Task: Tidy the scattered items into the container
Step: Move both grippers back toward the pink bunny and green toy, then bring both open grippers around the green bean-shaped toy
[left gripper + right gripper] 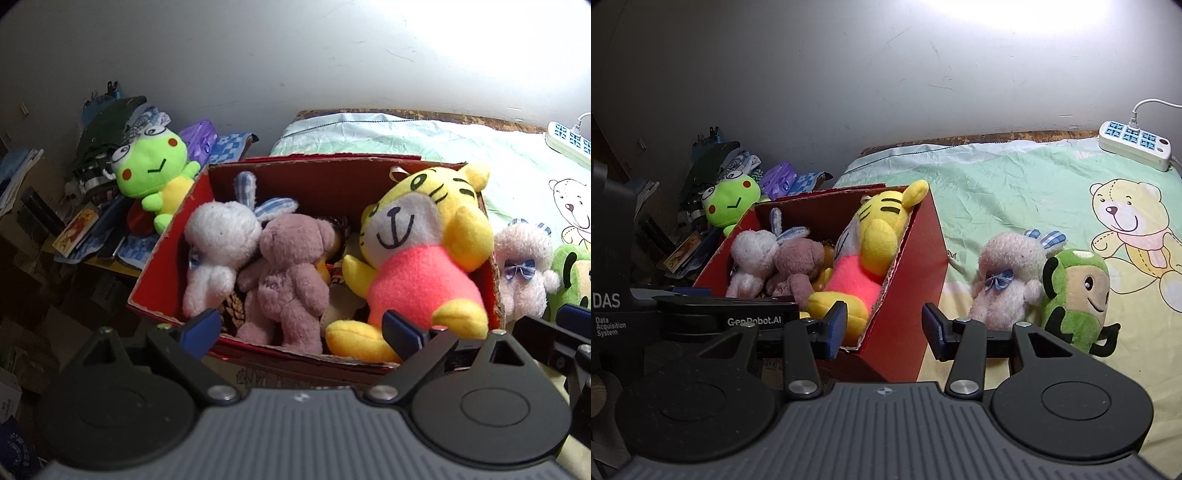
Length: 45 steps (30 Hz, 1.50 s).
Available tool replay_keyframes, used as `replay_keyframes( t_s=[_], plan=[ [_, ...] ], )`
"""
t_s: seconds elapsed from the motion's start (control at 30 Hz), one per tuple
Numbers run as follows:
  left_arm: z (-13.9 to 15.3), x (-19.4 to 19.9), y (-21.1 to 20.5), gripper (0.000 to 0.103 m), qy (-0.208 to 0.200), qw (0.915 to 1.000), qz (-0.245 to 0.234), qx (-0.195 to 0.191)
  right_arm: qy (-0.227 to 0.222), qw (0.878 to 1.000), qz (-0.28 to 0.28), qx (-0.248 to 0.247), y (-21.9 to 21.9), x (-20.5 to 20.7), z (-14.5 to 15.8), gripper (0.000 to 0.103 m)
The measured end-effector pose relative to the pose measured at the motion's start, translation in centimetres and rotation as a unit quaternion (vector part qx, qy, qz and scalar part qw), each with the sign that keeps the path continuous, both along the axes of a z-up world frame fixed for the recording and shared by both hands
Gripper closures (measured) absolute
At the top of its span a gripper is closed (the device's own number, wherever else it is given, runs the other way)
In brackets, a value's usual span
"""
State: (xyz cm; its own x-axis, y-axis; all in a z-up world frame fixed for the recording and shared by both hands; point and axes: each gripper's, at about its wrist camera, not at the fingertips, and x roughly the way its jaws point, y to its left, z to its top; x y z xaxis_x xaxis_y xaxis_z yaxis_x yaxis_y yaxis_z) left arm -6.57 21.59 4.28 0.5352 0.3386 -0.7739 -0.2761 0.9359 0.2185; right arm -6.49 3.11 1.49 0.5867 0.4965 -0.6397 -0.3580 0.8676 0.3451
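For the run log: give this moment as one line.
left gripper: open, empty | right gripper: open, empty | red box: tiger plush inside | pink bunny plush, green monkey plush: outside

Your left wrist camera sits low and close at the near edge of the red cardboard box [166,266], looking forward between the fingers of the left gripper [301,328] into its open top. Your right wrist camera sits further right, facing the box's near right corner [923,258] and the bed sheet [997,184] beyond. Both views share the box, the yellow tiger plush [424,258] [871,251] and the back wall.
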Motion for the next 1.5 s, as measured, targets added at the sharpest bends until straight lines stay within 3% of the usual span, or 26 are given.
replay_keyframes(
  t_s=[0.4,0.73,1.23,1.5],
  plan=[
    [0.5,0.1,-2.7,0.005,-0.003,0.9999,0.001,0.011,0.005,1.0,0.0,0.002,-3.1,-0.5,-0.3,0.055],
    [2.9,-0.9,-6.3,0.004,-0.05,0.998,-0.029,0.026,0.01,0.999,-0.033,0.002,-6.3,-0.8,-0.6,0.055],
    [-0.4,0.5,-14.0,0.005,-0.006,0.9902,-0.139,-0.016,0.042,0.991,-0.127,-0.02,-12.5,-0.6,-2.8,0.055],
    [-2.3,1.3,-15.7,0.004,0.02,0.9854,-0.167,-0.026,0.07,0.984,-0.162,-0.021,-14.7,0.3,-4.3,0.055]
  ],
)
